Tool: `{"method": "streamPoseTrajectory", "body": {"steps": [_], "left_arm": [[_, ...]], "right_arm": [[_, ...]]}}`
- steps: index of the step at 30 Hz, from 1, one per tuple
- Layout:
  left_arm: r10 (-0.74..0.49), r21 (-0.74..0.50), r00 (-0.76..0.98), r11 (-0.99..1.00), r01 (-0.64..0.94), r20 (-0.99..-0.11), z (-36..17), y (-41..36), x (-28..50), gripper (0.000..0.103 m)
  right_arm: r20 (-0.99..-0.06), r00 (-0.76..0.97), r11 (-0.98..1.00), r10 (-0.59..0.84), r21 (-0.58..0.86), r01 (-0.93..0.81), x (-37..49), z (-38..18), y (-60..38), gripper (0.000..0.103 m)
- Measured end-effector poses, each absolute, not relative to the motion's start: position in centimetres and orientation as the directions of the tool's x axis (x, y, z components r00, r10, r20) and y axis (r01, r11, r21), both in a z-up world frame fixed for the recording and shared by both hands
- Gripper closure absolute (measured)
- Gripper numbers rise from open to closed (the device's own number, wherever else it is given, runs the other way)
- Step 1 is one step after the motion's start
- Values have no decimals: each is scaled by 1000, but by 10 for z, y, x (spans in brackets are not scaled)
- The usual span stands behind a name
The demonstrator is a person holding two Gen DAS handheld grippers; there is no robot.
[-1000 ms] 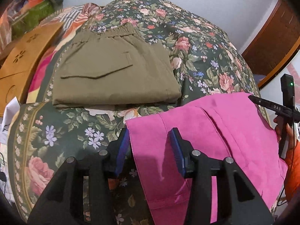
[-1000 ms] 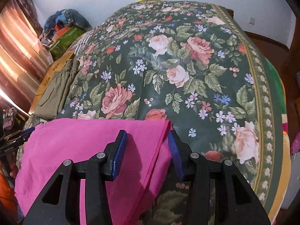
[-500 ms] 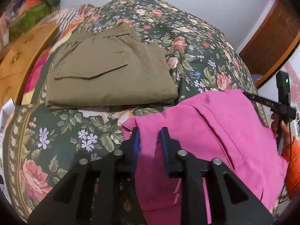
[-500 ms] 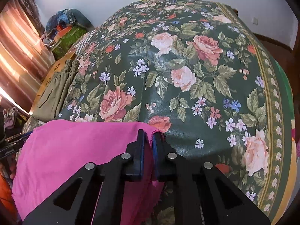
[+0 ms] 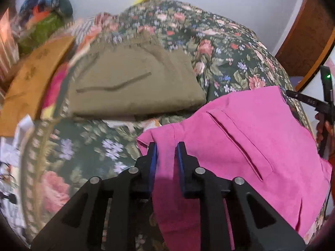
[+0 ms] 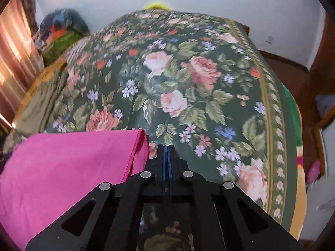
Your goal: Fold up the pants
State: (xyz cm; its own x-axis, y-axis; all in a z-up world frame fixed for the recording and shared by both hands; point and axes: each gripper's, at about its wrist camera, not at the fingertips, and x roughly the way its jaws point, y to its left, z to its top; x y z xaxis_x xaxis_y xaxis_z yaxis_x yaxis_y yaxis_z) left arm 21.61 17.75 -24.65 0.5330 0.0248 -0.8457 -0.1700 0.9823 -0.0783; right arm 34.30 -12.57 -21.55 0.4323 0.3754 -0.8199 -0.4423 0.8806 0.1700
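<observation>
Left tool [image 5: 165,163] straddled the near corner of the pink pants [image 5: 247,138], jaws narrowed but a gap showing; grip uncertain. Right tool [image 6: 165,161] pressed fully together beside the pants' far hem [image 6: 140,144], apparently holding nothing. Step judged: taking the edge for a fold. Next move likely needs the right tool reopened and reset on cloth. Pants lay smooth, slit pocket up, on the floral bed [image 6: 188,83]. Beyond them, folded olive pants [image 5: 134,83].

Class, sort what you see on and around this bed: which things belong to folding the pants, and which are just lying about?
Part of the job:
- pink pants
- left gripper, jaws around the pink cloth
- right gripper, jaws shut beside the pants' edge

Lying about:
- folded olive pants
- floral bedspread
- colourful bundle
</observation>
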Motion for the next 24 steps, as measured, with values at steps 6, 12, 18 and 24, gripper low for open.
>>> {"method": "streamPoseTrajectory", "body": {"steps": [6,12,18,24], "left_arm": [[4,-97,583,985,-142,-812,-206,166,200,84],[-60,-106,599,993,-42,-798,-186,123,176,66],[-125,-121,567,992,45,-814,-197,79,158,60],[-155,-166,523,986,27,-838,-228,69,140,58]], "right_arm": [[-792,420,834,442,192,-517,305,-177,-121,93],[-768,372,743,522,195,-641,244,-151,-95,76],[-792,260,676,552,243,-696,189,-164,-82,76],[-824,231,684,517,235,-690,161,-184,-90,75]]}}
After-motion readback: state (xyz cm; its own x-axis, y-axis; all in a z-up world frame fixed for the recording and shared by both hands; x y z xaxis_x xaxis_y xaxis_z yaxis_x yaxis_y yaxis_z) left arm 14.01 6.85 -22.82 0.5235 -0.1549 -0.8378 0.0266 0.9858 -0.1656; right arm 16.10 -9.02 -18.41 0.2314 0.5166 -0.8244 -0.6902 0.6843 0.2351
